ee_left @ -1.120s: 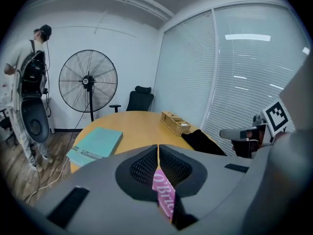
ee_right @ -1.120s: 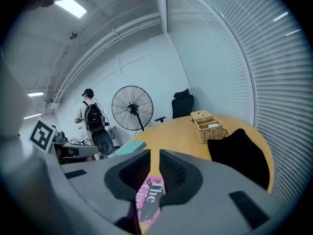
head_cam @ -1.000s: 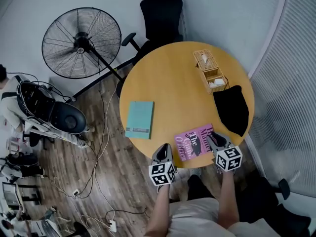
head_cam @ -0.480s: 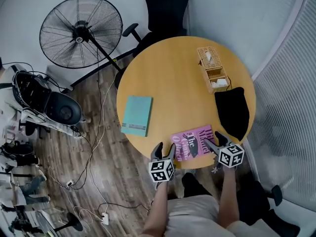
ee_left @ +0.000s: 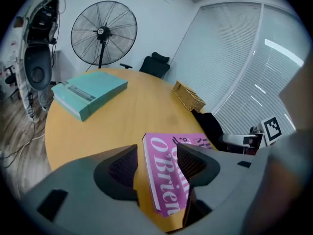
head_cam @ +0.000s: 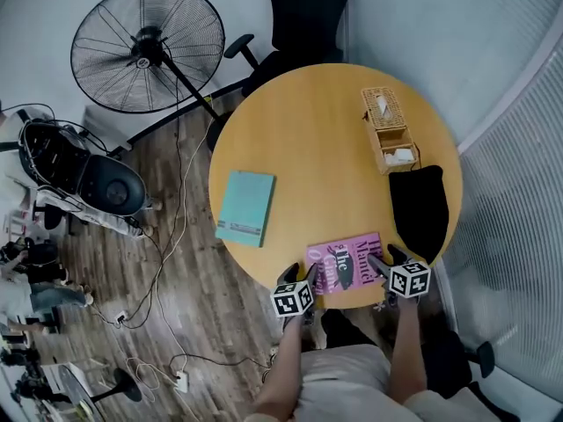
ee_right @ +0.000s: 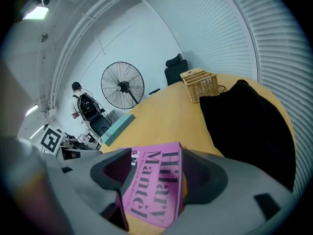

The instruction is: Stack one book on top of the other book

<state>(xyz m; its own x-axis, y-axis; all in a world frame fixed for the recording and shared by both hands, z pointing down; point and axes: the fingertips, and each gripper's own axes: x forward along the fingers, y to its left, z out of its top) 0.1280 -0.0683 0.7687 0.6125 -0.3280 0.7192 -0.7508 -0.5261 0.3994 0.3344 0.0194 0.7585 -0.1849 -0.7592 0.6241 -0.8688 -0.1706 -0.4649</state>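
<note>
Both pairs of jaws have just been opening and stand wide. The left gripper [ee_left: 156, 163] and right gripper [ee_right: 156, 173] straddle the pink book's [head_cam: 345, 262] near corners without pressing, at the table's [head_cam: 308, 139] lower edge. The teal book [head_cam: 245, 207] lies well apart, left. Upper right, a wicker basket [ee_right: 201, 91] holds small white things [head_cam: 398, 156] in one compartment, with a black bag [head_cam: 420, 209] just below.

Bare tabletop [head_cam: 317, 148] btwn pink book [head_cam: 347, 260] & teal book [head_cam: 245, 207]; black bag [head_cam: 420, 209], wicker box [head_cam: 387, 130] block rt.
</note>
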